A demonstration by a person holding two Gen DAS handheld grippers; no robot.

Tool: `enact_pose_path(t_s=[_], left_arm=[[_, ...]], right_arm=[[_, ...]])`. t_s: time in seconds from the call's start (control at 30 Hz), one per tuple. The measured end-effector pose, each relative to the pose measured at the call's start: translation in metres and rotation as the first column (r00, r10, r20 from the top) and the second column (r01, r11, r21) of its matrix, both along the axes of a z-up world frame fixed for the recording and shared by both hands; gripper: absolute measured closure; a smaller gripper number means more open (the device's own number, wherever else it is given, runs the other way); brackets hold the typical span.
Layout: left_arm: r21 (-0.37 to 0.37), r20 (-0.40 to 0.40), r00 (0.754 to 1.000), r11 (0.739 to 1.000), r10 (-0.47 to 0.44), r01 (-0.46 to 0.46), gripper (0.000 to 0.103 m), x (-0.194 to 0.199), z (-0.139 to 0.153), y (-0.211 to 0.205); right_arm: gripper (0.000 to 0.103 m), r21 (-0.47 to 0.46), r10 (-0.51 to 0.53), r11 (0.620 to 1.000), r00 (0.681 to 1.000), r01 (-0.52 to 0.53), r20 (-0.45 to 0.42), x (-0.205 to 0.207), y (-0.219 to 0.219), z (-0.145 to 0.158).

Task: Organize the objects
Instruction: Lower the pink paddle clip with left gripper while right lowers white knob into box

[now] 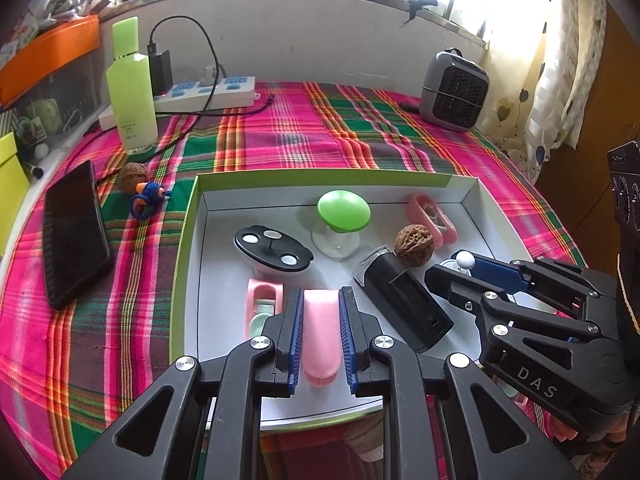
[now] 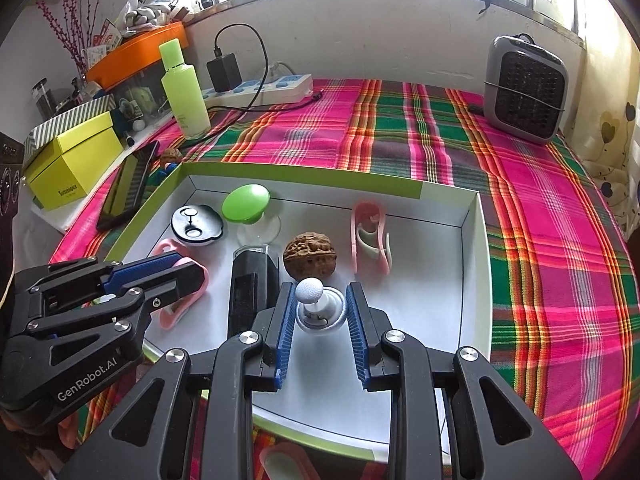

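A shallow white box with a green rim [image 1: 192, 216] [image 2: 280, 170] lies on the plaid cloth. My left gripper [image 1: 321, 294] is shut on a long pink plastic piece [image 1: 322, 340] low over the box's near left part; it also shows at the left of the right wrist view [image 2: 188, 268]. My right gripper [image 2: 321, 288] is shut on a small silver base with a white ball on top [image 2: 314, 292], near the box's front middle. In the box lie a walnut [image 2: 310, 254], a black rectangular device [image 1: 404, 300], a black oval lid [image 1: 273, 247], a green-capped clear piece [image 1: 343, 210] and pink clips [image 1: 432, 216].
Left of the box lie a dark phone [image 1: 74, 236] and a second walnut on a blue cord [image 1: 134, 176]. A green bottle [image 1: 132, 88] and a power strip [image 1: 208, 92] stand at the back left, a grey heater [image 1: 454, 90] at the back right, a yellow box [image 2: 72, 160] far left.
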State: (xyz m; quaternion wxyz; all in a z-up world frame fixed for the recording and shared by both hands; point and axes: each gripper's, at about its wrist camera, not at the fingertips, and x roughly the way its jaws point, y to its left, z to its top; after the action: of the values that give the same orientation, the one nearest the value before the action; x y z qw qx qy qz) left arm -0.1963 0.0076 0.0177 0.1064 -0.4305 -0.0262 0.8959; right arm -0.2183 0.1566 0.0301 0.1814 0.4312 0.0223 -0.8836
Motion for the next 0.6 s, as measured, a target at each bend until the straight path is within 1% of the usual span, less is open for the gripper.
enact_pose_path(t_s=[0.2, 0.6], left_arm=[[-0.004, -0.004, 1.0, 1.0, 0.003, -0.003, 0.087, -0.003, 0.0, -0.002], [-0.008, -0.006, 1.0, 1.0, 0.021, -0.021, 0.087, -0.004, 0.0, -0.009]], right_arm=[[0.076, 0.007, 0.011, 1.0, 1.0, -0.011, 0.009, -0.001, -0.005, -0.004], [0.076, -0.007, 0.036, 0.999, 0.999, -0.035, 0.016, -0.001, -0.019, -0.006]])
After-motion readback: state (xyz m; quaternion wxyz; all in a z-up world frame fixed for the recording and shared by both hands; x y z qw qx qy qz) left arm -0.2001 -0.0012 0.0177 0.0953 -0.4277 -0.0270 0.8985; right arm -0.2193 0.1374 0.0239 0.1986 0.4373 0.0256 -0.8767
